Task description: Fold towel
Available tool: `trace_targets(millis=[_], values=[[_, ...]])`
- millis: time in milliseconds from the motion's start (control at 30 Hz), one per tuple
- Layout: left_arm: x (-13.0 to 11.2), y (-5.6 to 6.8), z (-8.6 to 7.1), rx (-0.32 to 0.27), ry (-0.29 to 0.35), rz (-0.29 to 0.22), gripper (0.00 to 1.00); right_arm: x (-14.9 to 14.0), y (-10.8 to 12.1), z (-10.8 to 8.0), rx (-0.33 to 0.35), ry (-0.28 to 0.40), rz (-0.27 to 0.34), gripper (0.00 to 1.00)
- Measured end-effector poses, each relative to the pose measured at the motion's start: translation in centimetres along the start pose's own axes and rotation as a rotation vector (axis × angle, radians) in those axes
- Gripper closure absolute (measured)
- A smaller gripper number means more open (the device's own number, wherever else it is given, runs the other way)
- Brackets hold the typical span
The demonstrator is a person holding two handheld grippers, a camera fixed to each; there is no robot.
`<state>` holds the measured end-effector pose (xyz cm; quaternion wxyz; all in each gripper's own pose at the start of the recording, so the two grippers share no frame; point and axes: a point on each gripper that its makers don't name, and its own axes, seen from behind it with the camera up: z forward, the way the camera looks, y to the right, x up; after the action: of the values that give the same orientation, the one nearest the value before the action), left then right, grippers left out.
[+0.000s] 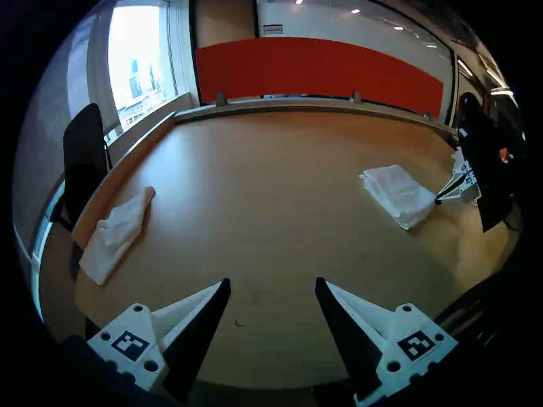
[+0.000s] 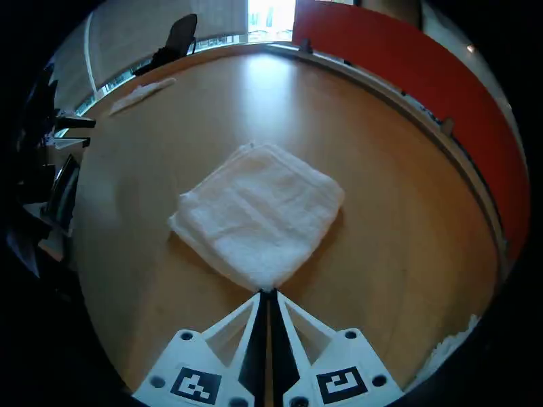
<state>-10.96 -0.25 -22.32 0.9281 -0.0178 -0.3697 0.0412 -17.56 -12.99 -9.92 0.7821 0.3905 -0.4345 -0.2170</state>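
Observation:
A white towel (image 2: pixel 261 214), folded into a thick square, lies flat on the wooden table (image 2: pixel 407 224). My right gripper (image 2: pixel 269 295) is shut, its tips pinching the towel's near corner. In the left gripper view the same folded towel (image 1: pixel 400 193) lies at the right, with the right gripper (image 1: pixel 441 197) meeting its far edge. A second white towel (image 1: pixel 119 230), loosely folded and long, rests near the table's left edge; it is also seen far off as a towel (image 2: pixel 142 95). My left gripper (image 1: pixel 271 298) hangs open above bare tabletop, holding nothing.
A red partition (image 1: pixel 319 68) runs along the table's far side. A black chair (image 1: pixel 85 156) stands by the window at the left. More white cloth (image 2: pixel 448 349) peeks in at the lower right of the right gripper view.

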Motion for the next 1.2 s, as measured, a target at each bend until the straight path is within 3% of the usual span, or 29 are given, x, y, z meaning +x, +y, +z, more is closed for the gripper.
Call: trace_targets(millis=[700, 900, 1200], values=[[1.4, 0.3, 0.2, -0.009, 0.031, 0.006, 0.07, 15.2, 3.4, -8.2, -0.101, 0.306, -0.008, 0.98], [1.8, 0.4, 0.2, -0.011, 0.039, 0.007, 0.07, 16.8, 4.7, -10.1, -0.119, 0.337, 0.004, 0.98], [2.6, 0.7, 0.4, -0.021, 0.049, 0.019, 0.08, 16.7, 7.6, -12.6, -0.174, 0.355, 0.039, 0.98]])
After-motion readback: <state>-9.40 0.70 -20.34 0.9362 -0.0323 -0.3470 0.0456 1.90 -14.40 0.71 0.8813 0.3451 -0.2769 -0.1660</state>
